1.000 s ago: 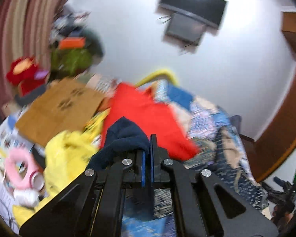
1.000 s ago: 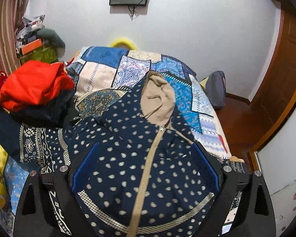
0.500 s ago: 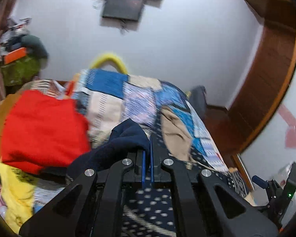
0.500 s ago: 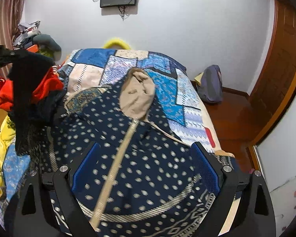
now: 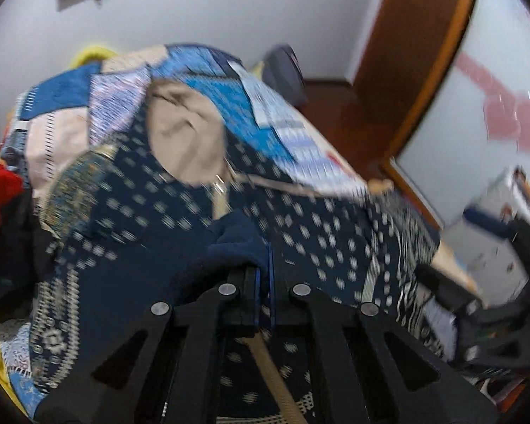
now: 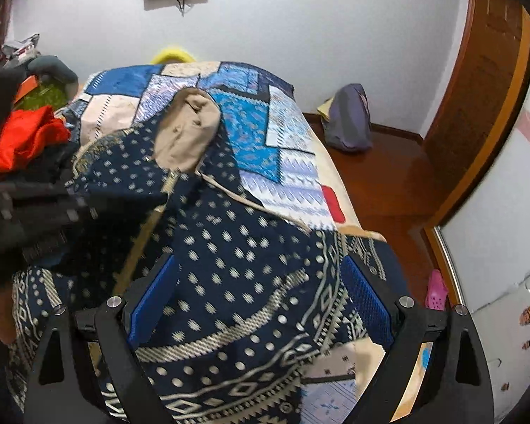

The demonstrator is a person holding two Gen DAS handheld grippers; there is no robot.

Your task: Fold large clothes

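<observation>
Over at the bed's left edge sits a heap of clothes topped by a red garment (image 6: 28, 137). Next along, the left gripper (image 5: 263, 275) is clenched on a fold of plain dark blue cloth (image 5: 233, 247), held over the spotted jacket. That navy spotted jacket (image 6: 229, 233) is spread across the patchwork quilt (image 6: 265, 120), its beige hood (image 6: 187, 127) lying toward the far end of the bed and its zip running down the middle. Right gripper (image 6: 261, 304) now: jaws wide apart, released, nothing pinched, hovering above the jacket's patterned hem at the bed's near right corner. Beyond the bed's right edge, a grey bag (image 6: 349, 120) rests on the wooden floor.
</observation>
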